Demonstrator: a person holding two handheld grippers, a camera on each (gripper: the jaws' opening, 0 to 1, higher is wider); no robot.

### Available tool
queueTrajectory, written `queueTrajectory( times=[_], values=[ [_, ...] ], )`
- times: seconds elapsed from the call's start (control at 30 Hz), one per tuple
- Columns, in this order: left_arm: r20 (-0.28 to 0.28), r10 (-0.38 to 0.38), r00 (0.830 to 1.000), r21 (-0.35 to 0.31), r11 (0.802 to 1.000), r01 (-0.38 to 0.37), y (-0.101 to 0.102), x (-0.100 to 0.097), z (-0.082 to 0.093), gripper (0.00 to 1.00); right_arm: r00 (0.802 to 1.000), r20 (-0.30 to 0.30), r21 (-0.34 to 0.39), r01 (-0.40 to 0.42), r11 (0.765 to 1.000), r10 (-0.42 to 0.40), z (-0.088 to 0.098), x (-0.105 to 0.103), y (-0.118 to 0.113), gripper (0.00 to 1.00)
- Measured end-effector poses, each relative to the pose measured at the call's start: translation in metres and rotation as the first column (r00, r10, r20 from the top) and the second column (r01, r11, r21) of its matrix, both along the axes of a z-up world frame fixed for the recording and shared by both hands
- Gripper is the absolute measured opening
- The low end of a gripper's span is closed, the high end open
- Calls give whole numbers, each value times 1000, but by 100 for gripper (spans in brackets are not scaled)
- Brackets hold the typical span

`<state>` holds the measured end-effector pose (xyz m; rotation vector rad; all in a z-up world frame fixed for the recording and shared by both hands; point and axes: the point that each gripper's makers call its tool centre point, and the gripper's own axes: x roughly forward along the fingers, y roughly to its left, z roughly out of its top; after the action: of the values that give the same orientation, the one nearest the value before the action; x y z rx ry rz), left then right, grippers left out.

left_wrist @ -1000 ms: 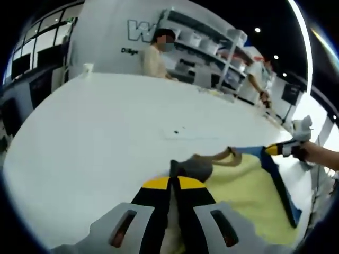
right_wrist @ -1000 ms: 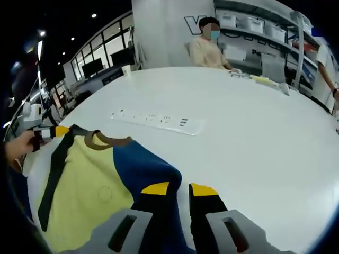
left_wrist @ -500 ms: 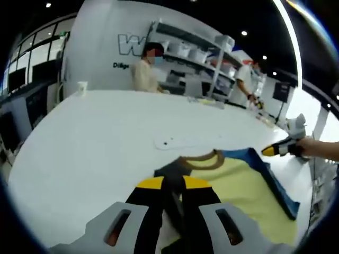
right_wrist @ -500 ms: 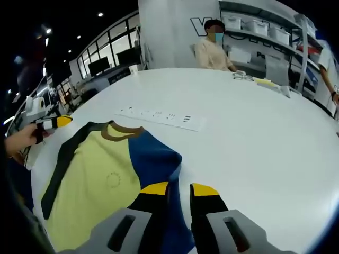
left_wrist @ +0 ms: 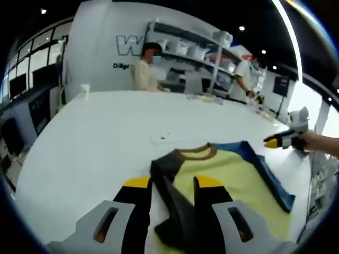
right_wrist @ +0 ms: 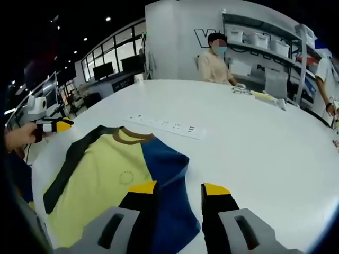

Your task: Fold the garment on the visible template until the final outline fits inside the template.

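In the left gripper view, going from the left, we see the broad white desk [left_wrist: 90,137] running back to a small white cup [left_wrist: 85,89] near its far edge, and behind that a seated person [left_wrist: 144,71] in a pale top before a wall of shelves [left_wrist: 196,50]. At the bottom our left gripper [left_wrist: 172,182] rises with its yellow-tipped black fingers [left_wrist: 139,182] set apart, and between them lies the dark grey sleeve of the garment [left_wrist: 222,174], loose and not pinched. The garment lies flat on the desk, yellow in the body with a brown collar toward the far side and a blue sleeve along its right edge. Just beyond the collar a white power strip [left_wrist: 167,138] lies on the desk. Further right a second person [left_wrist: 249,76] stands by the shelves, and at the far right a hand holds the right gripper above the desk's edge, apart from the blue sleeve.

In the right gripper view, at the far left, a hand holds the left gripper [right_wrist: 55,126] near the garment's [right_wrist: 106,180] dark sleeve; we cannot tell from here whether it touches the cloth. The garment spreads from there toward the middle, dark sleeve, yellow body, brown collar, then the blue sleeve. Our right gripper [right_wrist: 180,188] stands at the bottom with its fingers [right_wrist: 144,188] open, the blue sleeve lying under and between them, ungripped. The power strip [right_wrist: 167,126] lies beyond the collar, and the desk [right_wrist: 265,143] stretches bare to the right, with the seated person [right_wrist: 214,61] at its far side.
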<state>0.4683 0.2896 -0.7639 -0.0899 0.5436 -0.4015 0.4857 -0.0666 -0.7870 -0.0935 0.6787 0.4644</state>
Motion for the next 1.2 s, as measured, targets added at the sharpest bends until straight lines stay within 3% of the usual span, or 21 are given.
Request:
queueTrajectory(
  times=[0.13, 0.4, 0.67, 1.0, 1.2],
  values=[
    [-35, -30, 999, -27, 999, 29, -7, -21, -2, 33, 1000, 6, -2, -20, 1000, 20, 4, -9, 3, 29],
    [-102, -41, 994, -40, 999, 37, -13, -74, -14, 35, 998, -6, -6, -55, 998, 55, 6, -52, 9, 29],
    [-188, -40, 981, -62, 998, 29, -19, -120, -38, 32, 997, -50, 4, -50, 999, 51, -8, -95, 9, 27],
    [-240, -18, 971, -40, 999, 9, -16, -146, -55, 30, 995, -77, 25, -58, 998, 60, -15, -129, 23, 28],
    [-275, -15, 961, 3, 1000, 17, -21, -164, -65, 28, 993, -91, 52, -76, 996, 80, -24, -149, 46, 27]
  ],
)
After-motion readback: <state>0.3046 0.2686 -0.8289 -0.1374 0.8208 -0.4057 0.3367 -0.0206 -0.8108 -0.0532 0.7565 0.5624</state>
